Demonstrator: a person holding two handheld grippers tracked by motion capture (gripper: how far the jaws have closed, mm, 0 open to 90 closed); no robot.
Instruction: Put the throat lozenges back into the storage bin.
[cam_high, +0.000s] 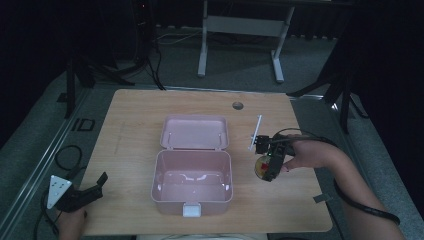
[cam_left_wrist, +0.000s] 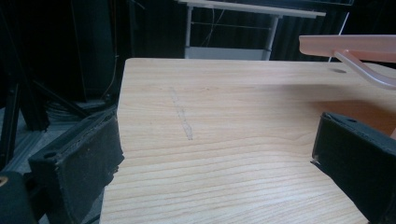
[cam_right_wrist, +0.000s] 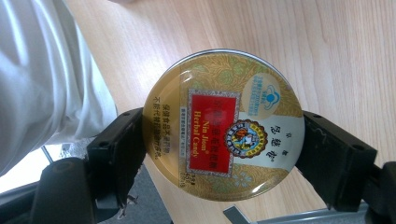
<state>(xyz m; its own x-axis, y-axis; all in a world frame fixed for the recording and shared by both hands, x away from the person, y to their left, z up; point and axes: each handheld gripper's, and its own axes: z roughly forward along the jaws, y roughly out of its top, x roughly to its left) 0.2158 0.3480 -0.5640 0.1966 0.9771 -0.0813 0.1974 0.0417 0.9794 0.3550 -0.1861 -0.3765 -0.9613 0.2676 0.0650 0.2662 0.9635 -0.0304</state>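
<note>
A pink plastic box (cam_high: 156, 181) stands open at the middle of the wooden table, its lid (cam_high: 195, 132) laid back away from me, a white latch at its near wall. The inside looks bare. Just right of the box, my right gripper (cam_high: 267, 167) is shut on a round gold and red candy tin (cam_high: 260, 168). In the right gripper view the tin (cam_right_wrist: 223, 126) is pinched flat by its rim between the two jaws of the right gripper (cam_right_wrist: 223, 140), face towards the camera. My left gripper (cam_high: 92, 192) stands open at the table's near left edge; my left gripper (cam_left_wrist: 219, 154) has only bare wood between its jaws.
A cable hole (cam_high: 237, 105) sits near the table's far edge. The box's rim and curved handle (cam_left_wrist: 364, 72) show at the right of the left gripper view. Light clothing (cam_right_wrist: 46, 84) lies beyond the tin. A white desk frame (cam_high: 240, 25) and dark stands are on the floor behind.
</note>
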